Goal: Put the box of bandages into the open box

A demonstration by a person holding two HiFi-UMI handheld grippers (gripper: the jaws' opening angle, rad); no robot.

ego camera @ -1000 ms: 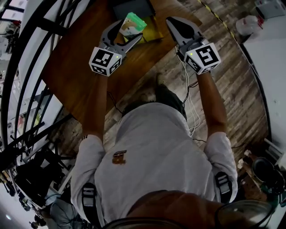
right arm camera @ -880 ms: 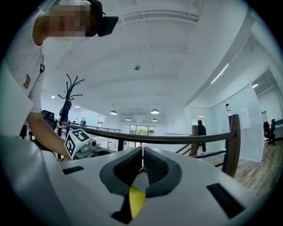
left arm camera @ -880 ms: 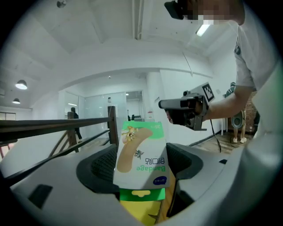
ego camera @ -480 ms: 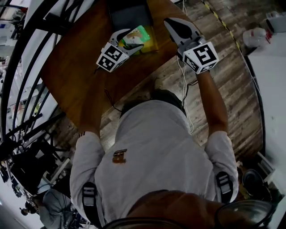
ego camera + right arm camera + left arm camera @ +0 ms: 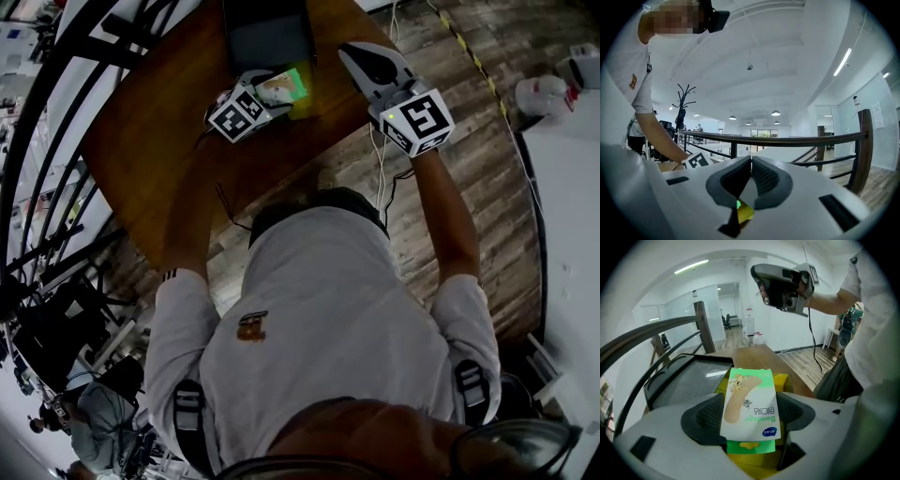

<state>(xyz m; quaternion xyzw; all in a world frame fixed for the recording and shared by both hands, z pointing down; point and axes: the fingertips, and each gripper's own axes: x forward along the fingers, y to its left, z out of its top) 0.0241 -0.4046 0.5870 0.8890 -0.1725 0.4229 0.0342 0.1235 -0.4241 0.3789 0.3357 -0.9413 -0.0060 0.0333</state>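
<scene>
The box of bandages (image 5: pixel 286 84), white and green with a plaster pictured on it, sits between the jaws of my left gripper (image 5: pixel 272 94), which is shut on it. In the left gripper view the bandage box (image 5: pixel 750 404) hangs just above the yellow open box (image 5: pixel 783 379), whose dark lid (image 5: pixel 686 380) stands back to the left. The same dark lid (image 5: pixel 267 37) lies at the far end of the wooden table (image 5: pixel 159 150). My right gripper (image 5: pixel 370 61) hovers to the right of the box, jaws shut with nothing in them (image 5: pixel 751 176).
The table's right edge runs close under the right gripper, with plank floor (image 5: pixel 469 141) and cables (image 5: pixel 380 187) beyond. Curved black railings (image 5: pixel 56 141) bound the left side. The left gripper's marker cube (image 5: pixel 696 161) shows in the right gripper view.
My left gripper has carried the bandage box forward and slightly right, from short of the open box to over its yellow tray. The right gripper has barely shifted.
</scene>
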